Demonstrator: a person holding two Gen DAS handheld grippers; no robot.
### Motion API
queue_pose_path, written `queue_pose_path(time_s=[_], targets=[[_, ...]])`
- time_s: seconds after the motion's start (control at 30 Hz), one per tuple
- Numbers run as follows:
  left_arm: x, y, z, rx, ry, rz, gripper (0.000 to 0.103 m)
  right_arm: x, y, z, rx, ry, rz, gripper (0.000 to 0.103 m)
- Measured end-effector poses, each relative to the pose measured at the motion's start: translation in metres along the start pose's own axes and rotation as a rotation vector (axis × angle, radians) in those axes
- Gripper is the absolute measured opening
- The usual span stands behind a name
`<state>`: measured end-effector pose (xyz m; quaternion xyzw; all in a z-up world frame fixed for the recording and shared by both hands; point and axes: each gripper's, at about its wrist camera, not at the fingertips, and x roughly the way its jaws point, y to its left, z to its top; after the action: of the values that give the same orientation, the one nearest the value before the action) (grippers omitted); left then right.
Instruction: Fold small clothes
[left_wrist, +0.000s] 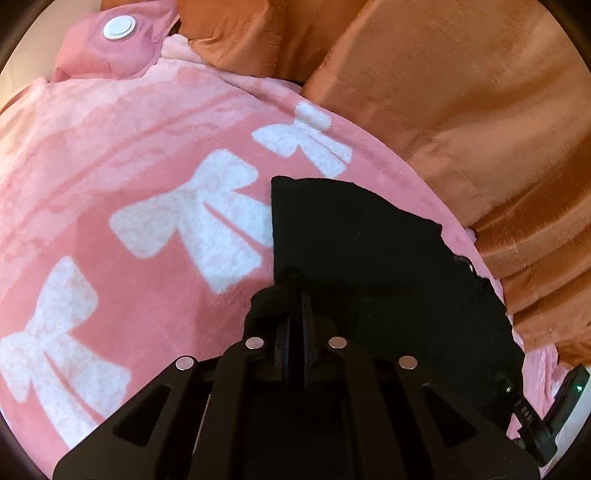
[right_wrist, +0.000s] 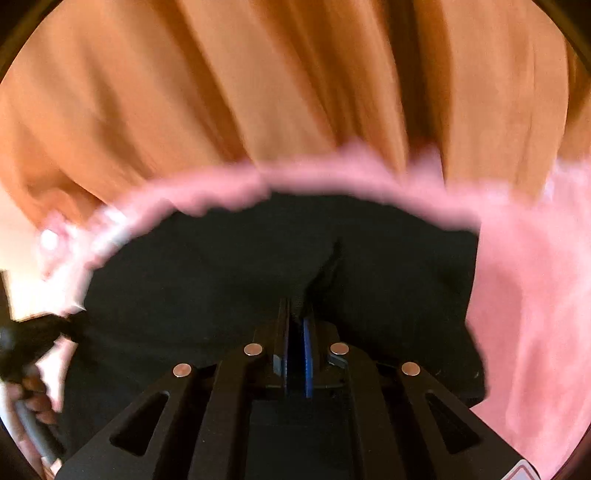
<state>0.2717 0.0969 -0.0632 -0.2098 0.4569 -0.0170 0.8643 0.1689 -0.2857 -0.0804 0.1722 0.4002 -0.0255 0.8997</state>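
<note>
black garment (left_wrist: 369, 258) lies on the pink bow-print blanket (left_wrist: 129, 166) beside an orange curtain (left_wrist: 461, 110). left gripper (left_wrist: 295, 291) and right gripper (right_wrist: 297, 310) both pinch its fabric, jaws pressed together. fold looks only started, most left.

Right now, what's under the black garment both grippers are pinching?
The black garment lies on a pink blanket with white bows, which shows all around it. Orange fabric lies beyond. Whatever sits directly beneath the garment is covered.
</note>
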Motion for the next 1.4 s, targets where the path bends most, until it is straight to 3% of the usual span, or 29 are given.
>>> queue_pose_path(time_s=[0.13, 0.23, 0.27, 0.33, 0.4, 0.47, 0.57, 0.6, 0.7, 0.73, 0.8, 0.9, 0.97, 1.13, 1.17, 1.33, 1.37, 1.4], targets=[[-0.021, 0.007, -0.009, 0.029, 0.017, -0.023, 0.009, -0.034, 0.010, 0.000, 0.014, -0.067, 0.035, 0.017], [-0.027, 0.012, -0.009, -0.020, 0.025, -0.045, 0.013, -0.030, 0.013, 0.012, 0.015, -0.064, -0.011, 0.039], [-0.026, 0.010, -0.007, -0.025, 0.018, -0.033, 0.019, -0.021, 0.012, 0.016, 0.026, -0.045, -0.016, 0.043], [-0.016, 0.006, -0.004, -0.016, 0.026, -0.015, 0.027, -0.002, 0.013, 0.020, 0.026, 0.007, -0.017, 0.040], [-0.005, 0.001, -0.004, 0.013, 0.043, 0.033, 0.025, 0.009, 0.034, 0.028, -0.029, 0.058, 0.012, 0.005], [-0.011, -0.001, -0.004, 0.050, 0.014, 0.055, 0.017, -0.026, 0.055, 0.032, -0.081, -0.046, 0.062, 0.005], [-0.014, 0.009, -0.004, 0.060, 0.012, 0.048, 0.014, -0.078, 0.065, 0.033, -0.113, -0.216, 0.097, 0.004], [-0.010, 0.012, -0.005, 0.057, 0.025, 0.047, 0.013, -0.075, 0.056, 0.031, -0.102, -0.223, 0.067, 0.004], [-0.013, 0.014, -0.011, 0.065, 0.025, 0.026, 0.013, -0.009, 0.022, 0.019, -0.056, 0.015, -0.085, 0.004], [-0.019, 0.013, -0.013, 0.072, 0.025, 0.016, 0.013, -0.004, 0.016, 0.011, -0.043, 0.036, -0.074, 0.004], [-0.031, 0.012, -0.018, 0.103, 0.025, 0.020, 0.014, -0.027, 0.025, 0.006, -0.050, -0.019, -0.083, 0.007], [-0.039, 0.020, -0.028, 0.140, 0.043, 0.066, 0.014, -0.061, 0.055, 0.009, -0.106, -0.134, -0.128, 0.013], [-0.041, 0.028, -0.034, 0.140, 0.060, 0.085, 0.014, -0.066, 0.092, 0.016, -0.169, -0.150, -0.052, 0.014], [-0.057, 0.048, -0.044, 0.136, 0.045, 0.119, 0.014, -0.013, 0.211, 0.017, -0.338, 0.048, 0.247, 0.014], [-0.060, 0.053, -0.046, 0.139, 0.044, 0.131, 0.015, 0.002, 0.230, 0.016, -0.362, 0.084, 0.271, 0.012], [-0.064, 0.069, -0.055, 0.177, 0.036, 0.170, 0.016, 0.077, 0.307, 0.009, -0.484, 0.177, 0.197, 0.013], [-0.064, 0.071, -0.055, 0.175, 0.032, 0.162, 0.016, 0.088, 0.316, 0.012, -0.494, 0.174, 0.169, 0.019], [-0.064, 0.074, -0.055, 0.168, 0.029, 0.152, 0.016, 0.098, 0.324, 0.015, -0.510, 0.163, 0.134, 0.033]])
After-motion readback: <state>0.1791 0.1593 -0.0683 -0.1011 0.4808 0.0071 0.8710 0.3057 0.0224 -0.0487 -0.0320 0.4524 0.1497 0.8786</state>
